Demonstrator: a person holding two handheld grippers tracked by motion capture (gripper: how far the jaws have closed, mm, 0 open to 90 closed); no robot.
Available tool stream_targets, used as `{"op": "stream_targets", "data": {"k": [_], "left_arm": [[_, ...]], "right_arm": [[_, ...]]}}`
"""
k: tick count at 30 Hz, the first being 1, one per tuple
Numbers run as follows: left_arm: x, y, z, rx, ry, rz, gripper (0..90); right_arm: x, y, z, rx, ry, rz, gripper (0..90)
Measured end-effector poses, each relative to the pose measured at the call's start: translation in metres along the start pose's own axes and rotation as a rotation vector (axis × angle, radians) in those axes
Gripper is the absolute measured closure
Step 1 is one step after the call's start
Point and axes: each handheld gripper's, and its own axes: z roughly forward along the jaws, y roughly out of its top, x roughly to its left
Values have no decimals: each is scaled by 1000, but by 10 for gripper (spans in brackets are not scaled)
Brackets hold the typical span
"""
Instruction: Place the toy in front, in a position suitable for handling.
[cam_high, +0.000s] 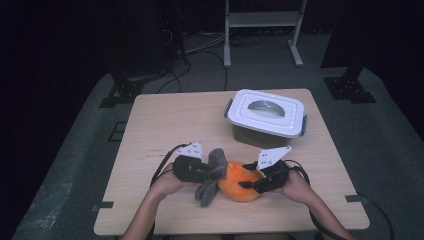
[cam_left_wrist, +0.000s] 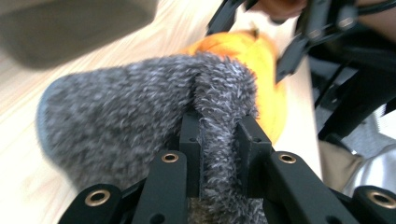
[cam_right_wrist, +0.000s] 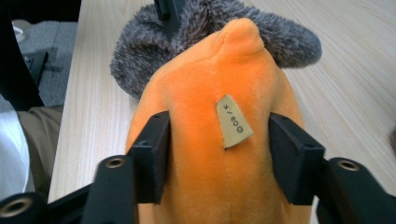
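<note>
An orange plush toy (cam_high: 239, 186) with a fuzzy grey part (cam_high: 212, 175) lies near the front of the wooden table (cam_high: 170, 115). My left gripper (cam_left_wrist: 218, 135) is shut on a fold of the grey fuzz (cam_left_wrist: 116, 116), with the orange body (cam_left_wrist: 243, 46) beyond it. My right gripper (cam_right_wrist: 217, 135) comes from the opposite side. Its two pads press on the flanks of the orange body (cam_right_wrist: 210, 84), either side of a small tan label (cam_right_wrist: 233, 121). The grey part (cam_right_wrist: 149, 46) lies behind the orange tip. In the high view the left gripper (cam_high: 207, 172) and right gripper (cam_high: 250, 184) face each other across the toy.
A grey plastic box with a white clip-on lid and handle (cam_high: 266, 112) stands at the back right of the table. Bare wood lies to the left and behind the toy. Cables and stand legs are on the floor beyond the far edge.
</note>
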Motion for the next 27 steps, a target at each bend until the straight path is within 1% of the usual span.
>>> {"op": "stream_targets", "data": {"k": [1,2,3,5,7,8,9,10,11,12,13,14,15,17,18,19,20,21,22,23,24,25,27], "left_arm": [[-1,1,0,-6,-6,4,751],[-3,4,0,-17,-19,9,752],[-4,5,-1,-22,-28,12,753],[-5,11,-1,-32,-39,28,759],[-7,16,-3,-33,-43,35,761],[-8,18,-5,-36,-41,40,761],[-9,20,-7,-45,-45,42,762],[-10,21,-10,-49,-45,43,762],[-10,22,-12,-42,-39,46,762],[-11,23,-12,-22,-28,55,762],[-11,22,-12,-13,-20,56,761],[-11,21,-10,-20,-29,46,761],[-11,21,-9,-26,-39,45,762],[-13,23,-6,-32,-53,52,761],[-15,25,-4,-31,-63,62,761],[-17,27,-2,-23,-61,72,761],[-18,29,-1,-11,-49,86,761],[-19,30,0,-3,-39,92,761],[-18,30,-1,-8,-44,87,761],[-16,28,-3,-17,-46,78,761],[-14,27,-4,-20,-42,71,761],[-12,24,-5,-21,-36,63,762],[-8,18,-5,-16,-32,40,761]], "right_arm": [[1,1,0,2,-3,-9,454],[1,2,-1,-1,-2,-6,464],[0,2,-1,-10,2,0,492],[-1,3,-1,-37,5,10,515],[-1,5,1,-53,3,6,526],[0,7,2,-63,-2,-16,528],[1,9,3,-70,-4,-24,531],[1,9,4,-83,3,-24,530],[0,8,5,-101,17,-15,528],[-2,7,7,-113,34,3,506],[-3,7,8,-110,39,8,436],[-3,8,9,-103,37,13,365],[-3,12,8,-101,39,34,277],[-2,17,6,-99,37,39,236],[-1,20,7,-92,33,34,217],[0,23,8,-74,29,23,208],[1,24,10,-58,23,16,222],[2,24,11,-43,8,4,263],[1,22,11,-40,2,1,311],[1,20,10,-41,8,3,368],[0,16,8,-46,9,-5,407],[0,13,6,-51,5,-11,441],[0,5,4,-64,9,-13,469]]}}
